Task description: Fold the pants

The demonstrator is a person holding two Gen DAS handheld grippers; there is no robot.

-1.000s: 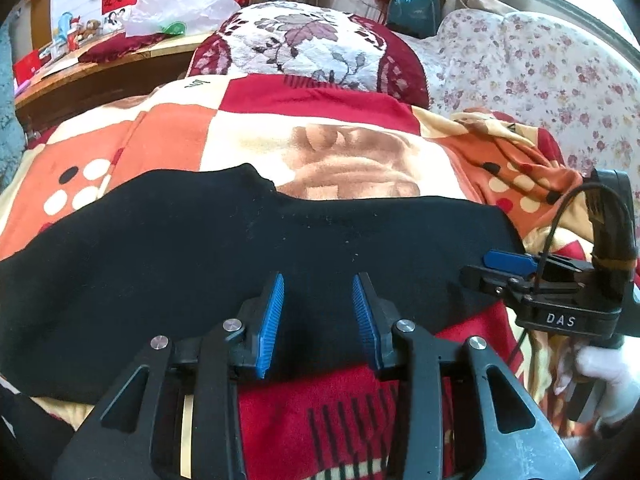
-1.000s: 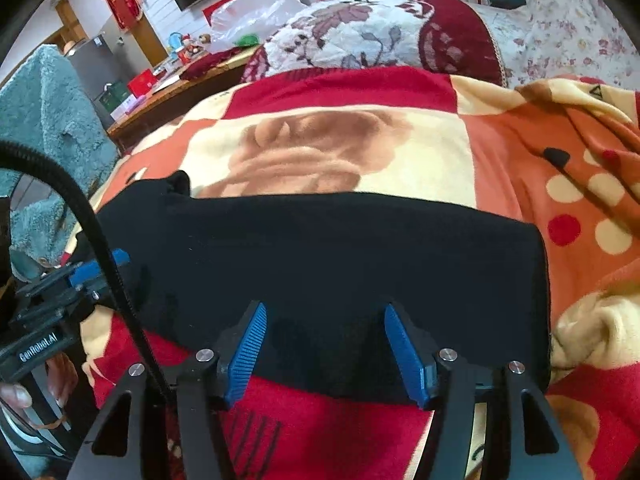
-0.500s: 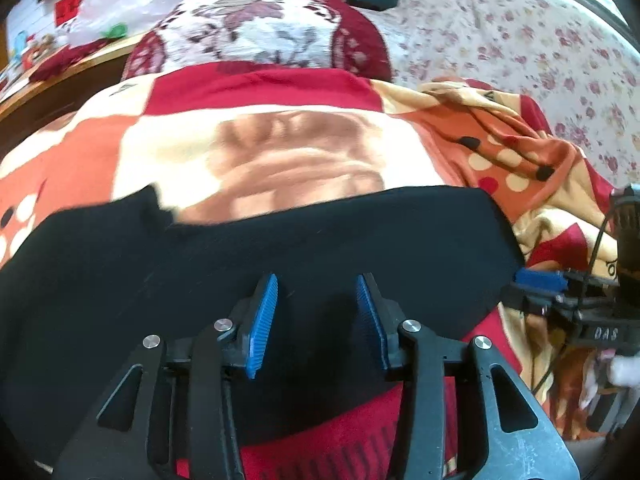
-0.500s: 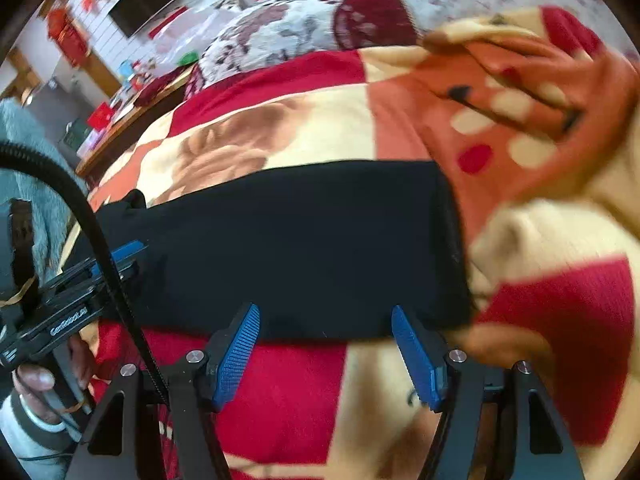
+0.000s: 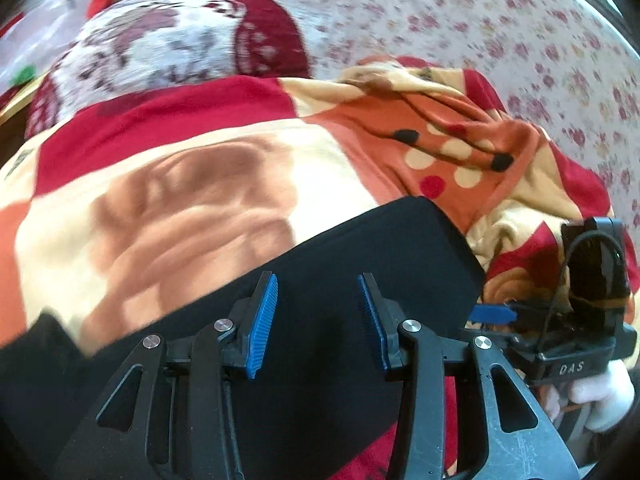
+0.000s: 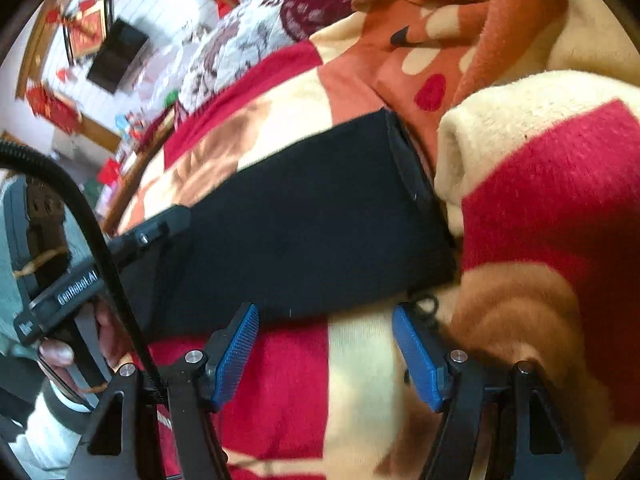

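The black pants [image 6: 304, 224] are lying flat on the blanket [image 6: 552, 208], stretching crosswise ahead of both released grippers (left gripper [image 5: 318, 322] over the cloth, right gripper [image 6: 326, 354] short of its edge).

Both wrist views look forward, low and close, sharing the black pants [image 5: 360, 280] on the blanket [image 6: 560, 208].

The black pants [image 5: 328, 280] run off the left wrist view's left edge; motion blur smears the pillow [image 5: 168, 52].
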